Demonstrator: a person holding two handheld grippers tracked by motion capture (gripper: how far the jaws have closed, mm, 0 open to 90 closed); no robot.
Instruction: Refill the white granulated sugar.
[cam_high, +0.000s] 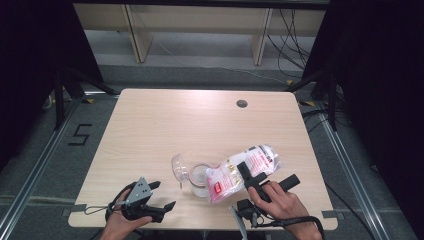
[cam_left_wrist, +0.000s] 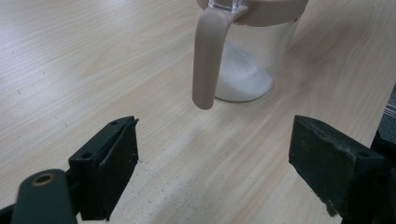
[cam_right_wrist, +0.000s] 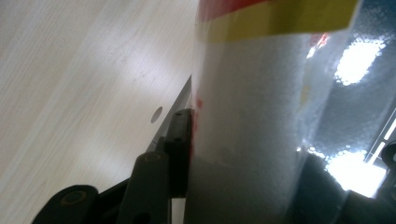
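While the right gripper (cam_high: 260, 177) holds a clear plastic bag (cam_high: 243, 171) of white granules, its jaws are pressed against the bag's two sides, as the right gripper view confirms: one black pad lies flat against the film (cam_right_wrist: 247, 121) and the other is seen through it at the far side. The bag carries red printing and a red label and is tilted, its lower end tipped down over the mouth of a clear jar (cam_high: 199, 179). This jar stands upright on the table (cam_high: 165, 125), near the front edge and slightly left of centre. It has a beige collar, and its transparent hinged lid (cam_high: 179, 166) stands open on the left side. In the left gripper view the jar (cam_left_wrist: 252, 60) shows a mound of white granules on its bottom, and a beige handle (cam_left_wrist: 208, 56) hangs down its near side.

The left gripper (cam_high: 162, 195) sits low over the front left part of the table, well apart from the jar, pointed toward it. Its jaws stand wide with nothing between them. A few fine specks lie on the table surface (cam_left_wrist: 70, 70) in front of this gripper. A round dark hole (cam_high: 242, 103) is set in the table near its far edge.
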